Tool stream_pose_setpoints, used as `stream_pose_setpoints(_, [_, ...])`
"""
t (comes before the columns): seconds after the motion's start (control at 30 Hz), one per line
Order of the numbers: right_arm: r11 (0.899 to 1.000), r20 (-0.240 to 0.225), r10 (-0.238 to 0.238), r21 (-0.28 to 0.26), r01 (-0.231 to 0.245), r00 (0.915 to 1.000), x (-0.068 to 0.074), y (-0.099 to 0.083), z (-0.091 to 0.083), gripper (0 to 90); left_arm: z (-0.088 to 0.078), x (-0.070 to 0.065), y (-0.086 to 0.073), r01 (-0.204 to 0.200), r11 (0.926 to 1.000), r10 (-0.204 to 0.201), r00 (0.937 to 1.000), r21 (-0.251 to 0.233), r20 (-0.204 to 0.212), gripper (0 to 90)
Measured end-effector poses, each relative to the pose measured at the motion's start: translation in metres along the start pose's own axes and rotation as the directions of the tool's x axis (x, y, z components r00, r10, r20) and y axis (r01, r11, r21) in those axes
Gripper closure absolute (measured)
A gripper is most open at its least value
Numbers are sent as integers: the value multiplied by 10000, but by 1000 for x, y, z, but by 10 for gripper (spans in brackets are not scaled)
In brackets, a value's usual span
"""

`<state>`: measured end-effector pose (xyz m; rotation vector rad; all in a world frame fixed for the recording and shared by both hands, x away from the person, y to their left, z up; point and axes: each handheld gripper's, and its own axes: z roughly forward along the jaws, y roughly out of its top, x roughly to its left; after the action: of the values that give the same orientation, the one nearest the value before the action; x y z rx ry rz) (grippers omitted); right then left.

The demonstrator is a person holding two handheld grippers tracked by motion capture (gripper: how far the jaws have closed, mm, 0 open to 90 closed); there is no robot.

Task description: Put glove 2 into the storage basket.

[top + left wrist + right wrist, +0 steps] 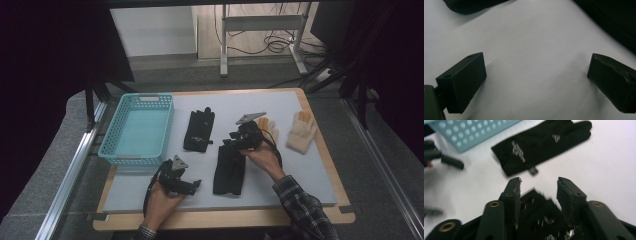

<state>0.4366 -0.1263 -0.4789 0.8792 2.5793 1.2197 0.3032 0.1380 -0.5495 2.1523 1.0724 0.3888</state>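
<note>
Two black gloves lie on the white mat (pixel 295 165). The nearer black glove (pixel 229 170) lies lengthwise in the middle, and my right gripper (pixel 232 142) sits low over its far end. In the right gripper view the right gripper (pixel 539 186) has its jaws partly apart, with that glove's end (pixel 536 205) lying between them, unpinched. The other black glove (pixel 198 130) (pixel 541 142) rests flat beyond it. My left gripper (pixel 192 186) stays near the front edge, left of the nearer glove. The left gripper (pixel 536 75) stands wide open over bare mat.
A light blue mesh basket (pixel 112 156) stands at the left edge of the mat. A cream glove (pixel 301 132) lies at the far right, and another cream glove (pixel 271 125) peeks out behind my right gripper. The wooden table edge (pixel 225 219) runs along the front.
</note>
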Motion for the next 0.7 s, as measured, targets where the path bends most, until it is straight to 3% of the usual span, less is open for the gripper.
stream_pose_setpoints(0.27, [9996, 446, -150, 243, 140, 9989, 1, 26, 33, 453, 0, 0, 0, 7, 10000, -7, 10000, -41, 5, 24])
stream_pose_setpoints(0.47, [9992, 307, -40, 411, 28, 9995, 1, 43, 67, 472, 0, 0, 0, -42, 10000, 42, 10000, 27, 4, 25])
stream_pose_setpoints(0.7, [9989, 406, 141, 434, -159, 9991, -3, 49, 92, 441, 0, 0, 0, -27, 10000, 27, 10000, 15, 15, 25])
